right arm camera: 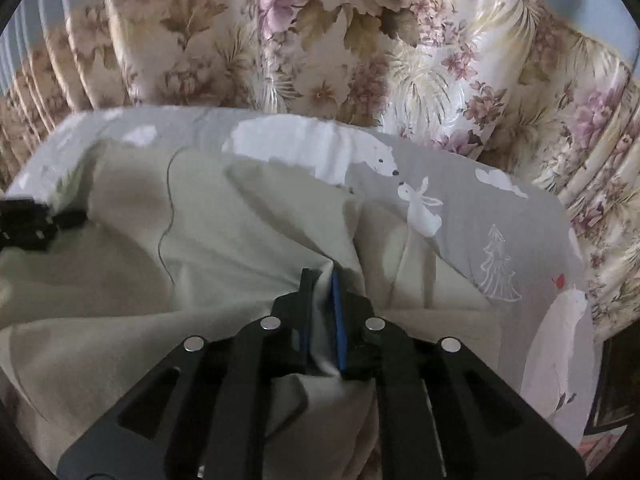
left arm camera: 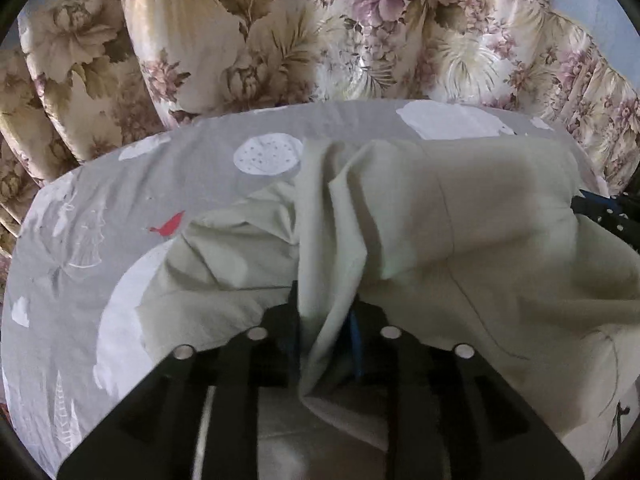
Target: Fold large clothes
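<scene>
A large pale cream garment [left arm camera: 460, 216] lies rumpled on a grey bed sheet [left arm camera: 120, 200] printed with white animals and trees. My left gripper [left arm camera: 326, 304] is shut on a bunched fold of the garment near its left edge. My right gripper [right arm camera: 322, 276] is shut on another fold of the same garment [right arm camera: 224, 220], with cloth pinched between its blue pads. The right gripper also shows at the right edge of the left wrist view [left arm camera: 608, 210]. The left gripper shows at the left edge of the right wrist view [right arm camera: 36, 220]. The cloth hangs slack between them.
Floral curtains [left arm camera: 280, 32] hang behind the far edge of the bed, also in the right wrist view [right arm camera: 320, 40]. The grey sheet [right arm camera: 500, 220] extends right of the garment. A dark object [right arm camera: 616, 380] stands past the bed's right edge.
</scene>
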Demonstrator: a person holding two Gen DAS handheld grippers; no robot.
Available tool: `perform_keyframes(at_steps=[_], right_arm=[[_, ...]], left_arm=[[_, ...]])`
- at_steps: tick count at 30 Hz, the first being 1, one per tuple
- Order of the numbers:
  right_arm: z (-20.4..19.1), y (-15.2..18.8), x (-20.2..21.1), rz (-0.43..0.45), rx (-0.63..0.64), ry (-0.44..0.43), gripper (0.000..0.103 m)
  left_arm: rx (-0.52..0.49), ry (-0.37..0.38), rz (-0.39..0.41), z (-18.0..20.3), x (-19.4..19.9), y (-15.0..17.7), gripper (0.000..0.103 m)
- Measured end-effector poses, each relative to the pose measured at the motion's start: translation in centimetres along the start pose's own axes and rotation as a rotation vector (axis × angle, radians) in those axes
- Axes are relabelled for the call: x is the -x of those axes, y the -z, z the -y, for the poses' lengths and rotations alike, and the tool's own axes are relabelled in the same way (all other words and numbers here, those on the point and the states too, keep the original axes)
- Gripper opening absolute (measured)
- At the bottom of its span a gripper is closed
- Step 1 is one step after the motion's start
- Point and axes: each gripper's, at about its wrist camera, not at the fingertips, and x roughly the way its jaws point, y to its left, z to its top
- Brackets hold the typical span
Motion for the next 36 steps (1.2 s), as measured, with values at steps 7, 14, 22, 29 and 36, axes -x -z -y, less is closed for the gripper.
perform_keyframes(at_steps=[7, 14, 22, 29, 36], right_arm=[[0.7, 1.8, 9.4, 0.192, -0.106, -0.02, 0.053], [-3.7, 4.7, 10.0, 0.177, -0.081, -0.104, 0.065], [-4.5, 7.5, 5.0, -0.01, -0.099, -0.108, 0.075], [-5.4, 8.6, 11.0, 0.139, -0.104, -0.062, 0.1], [-2.3, 14.3, 19.3, 0.323, -0.3, -0.22, 0.1]], left_arm=[[0.118, -0.045, 0.162, -2.3, 8.3, 0.9, 0.078], [0.082, 0.074, 0.194, 4.3, 10.0, 3.1, 0.087], [0.08, 0.025, 0.137, 5.9, 4.6, 5.8, 0.089], [0.025, -0.048, 0.349, 6.5, 11.3, 9.2, 0.101], [0.061, -0.003, 0.33, 3.8, 17.2, 16.2, 0.101]])
